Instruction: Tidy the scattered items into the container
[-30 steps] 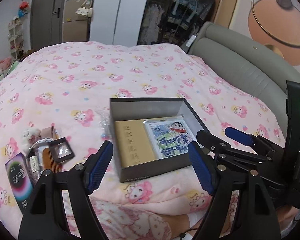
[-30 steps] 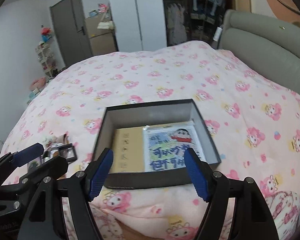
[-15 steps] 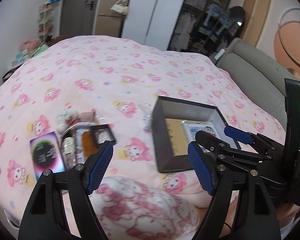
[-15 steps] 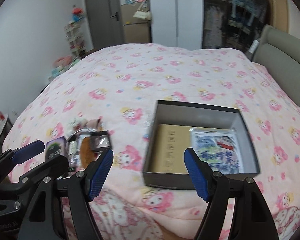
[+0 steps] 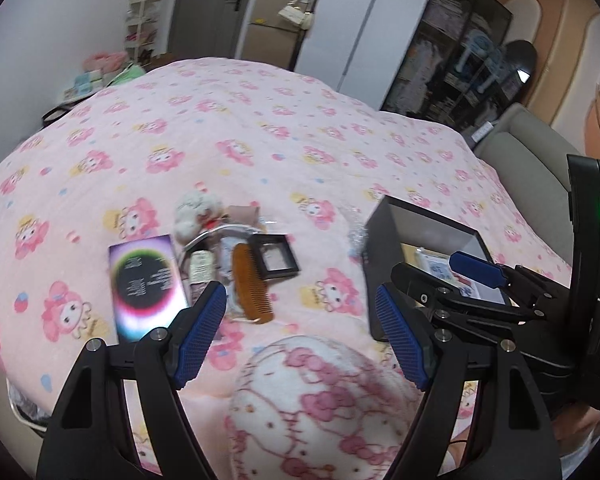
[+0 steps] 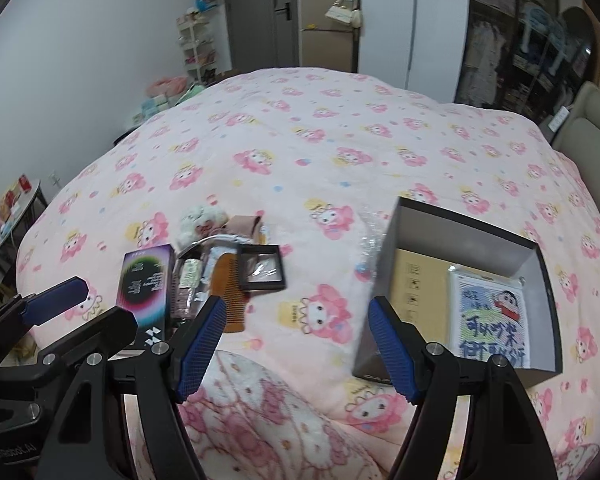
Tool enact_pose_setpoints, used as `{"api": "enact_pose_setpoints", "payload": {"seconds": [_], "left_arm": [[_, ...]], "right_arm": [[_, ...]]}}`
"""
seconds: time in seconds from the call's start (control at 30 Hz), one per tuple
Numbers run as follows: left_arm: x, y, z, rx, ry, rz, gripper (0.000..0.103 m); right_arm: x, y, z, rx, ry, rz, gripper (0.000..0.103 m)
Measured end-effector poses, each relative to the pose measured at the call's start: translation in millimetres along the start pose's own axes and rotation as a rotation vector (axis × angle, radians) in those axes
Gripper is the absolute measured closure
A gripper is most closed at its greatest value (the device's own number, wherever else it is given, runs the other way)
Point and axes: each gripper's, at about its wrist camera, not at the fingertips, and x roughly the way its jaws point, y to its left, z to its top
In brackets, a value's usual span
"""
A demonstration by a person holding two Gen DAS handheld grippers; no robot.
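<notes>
On the pink bedspread lies a pile of loose items: a purple box [image 5: 144, 284] [image 6: 146, 286], a brown comb [image 5: 252, 288] [image 6: 230, 284], a black square frame [image 5: 276, 258] [image 6: 262, 266], a small bottle [image 5: 200, 266] and a white plush toy [image 5: 196, 210] [image 6: 202, 218]. To their right stands a dark open box [image 6: 460, 236] [image 5: 420, 228] holding a tan carton [image 6: 420, 288] and a cartoon-print packet [image 6: 488, 320]. My left gripper [image 5: 300, 336] hovers open near the pile. My right gripper [image 6: 296, 346] is open too, between pile and box. Nothing sits between either pair of fingers.
A grey padded headboard [image 6: 588, 128] runs along the bed's right side. A knee in pink-patterned fabric [image 5: 324, 408] [image 6: 260, 408] rises just under both grippers. A clear plastic wrapper [image 6: 370, 236] lies by the box's left wall. Shelves and a door stand beyond the bed.
Both grippers have swung left from over the open box toward the pile of items, rolling as they went. Their jaws stay open and empty.
</notes>
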Motion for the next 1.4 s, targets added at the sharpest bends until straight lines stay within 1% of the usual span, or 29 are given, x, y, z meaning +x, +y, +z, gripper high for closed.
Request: {"api": "enact_pose_setpoints", "payload": {"seconds": [0.17, 0.23, 0.37, 0.47, 0.57, 0.63, 0.73, 0.77, 0.83, 0.87, 0.93, 1.0, 1.03, 1.1, 1.13, 1.2, 1.23, 1.27, 1.3, 1.33, 1.37, 1.4], "left_arm": [[6.8, 35.9, -7.2, -0.074, 0.012, 0.042, 0.025], [12.0, 54.6, -10.9, -0.119, 0.025, 0.055, 0.025], [18.8, 99.6, -18.7, -0.237, 0.043, 0.072, 0.025], [24.4, 135.5, -25.9, -0.327, 0.053, 0.1, 0.025], [35.4, 168.9, -37.1, -0.419, 0.081, 0.13, 0.025], [48.7, 186.7, -46.9, -0.473, 0.115, 0.137, 0.025], [70.9, 205.1, -64.0, -0.544, 0.168, 0.119, 0.027], [77.5, 209.4, -69.4, -0.565, 0.181, 0.103, 0.029], [84.7, 215.8, -75.8, -0.596, 0.181, 0.08, 0.031], [87.0, 217.7, -76.6, -0.596, 0.182, 0.078, 0.034], [90.8, 220.6, -75.7, -0.601, 0.173, 0.058, 0.037], [94.0, 224.1, -73.3, -0.621, 0.162, 0.01, 0.041], [95.3, 225.2, -71.1, -0.63, 0.157, -0.013, 0.042], [100.4, 226.9, -67.9, -0.637, 0.144, -0.053, 0.042], [104.7, 228.1, -67.3, -0.643, 0.151, -0.057, 0.042], [117.3, 230.6, -69.9, -0.666, 0.207, -0.013, 0.043], [123.1, 230.8, -71.1, -0.674, 0.235, -0.003, 0.044], [124.8, 229.1, -70.9, -0.671, 0.246, -0.002, 0.044], [123.3, 225.8, -69.3, -0.663, 0.251, -0.006, 0.044], [120.7, 223.5, -68.3, -0.66, 0.258, -0.028, 0.044], [117.4, 221.1, -67.2, -0.655, 0.266, -0.052, 0.045], [112.8, 220.4, -66.4, -0.663, 0.272, -0.081, 0.046]], "right_arm": [[24.2, 29.9, 3.8, -0.061, 0.052, 0.036, 0.032], [36.2, 43.3, 3.8, -0.081, 0.084, 0.058, 0.032], [68.4, 73.6, 3.4, -0.1, 0.192, 0.149, 0.032], [94.1, 102.5, 2.1, -0.115, 0.277, 0.226, 0.032], [121.2, 130.1, -1.0, -0.127, 0.357, 0.286, 0.032], [141.1, 146.2, -4.3, -0.137, 0.404, 0.291, 0.032], [172.1, 162.5, -9.8, -0.17, 0.456, 0.25, 0.032], [180.8, 165.9, -13.0, -0.182, 0.471, 0.234, 0.032], [194.9, 168.0, -18.1, -0.188, 0.517, 0.216, 0.032], [199.3, 168.2, -19.9, -0.185, 0.537, 0.221, 0.032], [205.1, 169.0, -22.3, -0.186, 0.561, 0.244, 0.032], [213.2, 169.2, -26.2, -0.174, 0.616, 0.28, 0.032], [217.2, 168.5, -28.5, -0.161, 0.646, 0.303, 0.032], [220.5, 164.4, -30.7, -0.129, 0.669, 0.316, 0.032], [220.3, 163.3, -30.9, -0.122, 0.669, 0.316, 0.032], [219.5, 163.7, -32.5, -0.124, 0.674, 0.326, 0.032], [219.3, 164.7, -34.3, -0.127, 0.684, 0.343, 0.033], [219.3, 165.4, -36.6, -0.131, 0.696, 0.353, 0.035], [218.9, 165.8, -38.8, -0.134, 0.709, 0.364, 0.041], [217.4, 165.2, -40.3, -0.129, 0.713, 0.385, 0.046], [214.8, 164.3, -41.6, -0.123, 0.713, 0.412, 0.047], [211.3, 162.7, -42.2, -0.122, 0.704, 0.417, 0.047]]}}
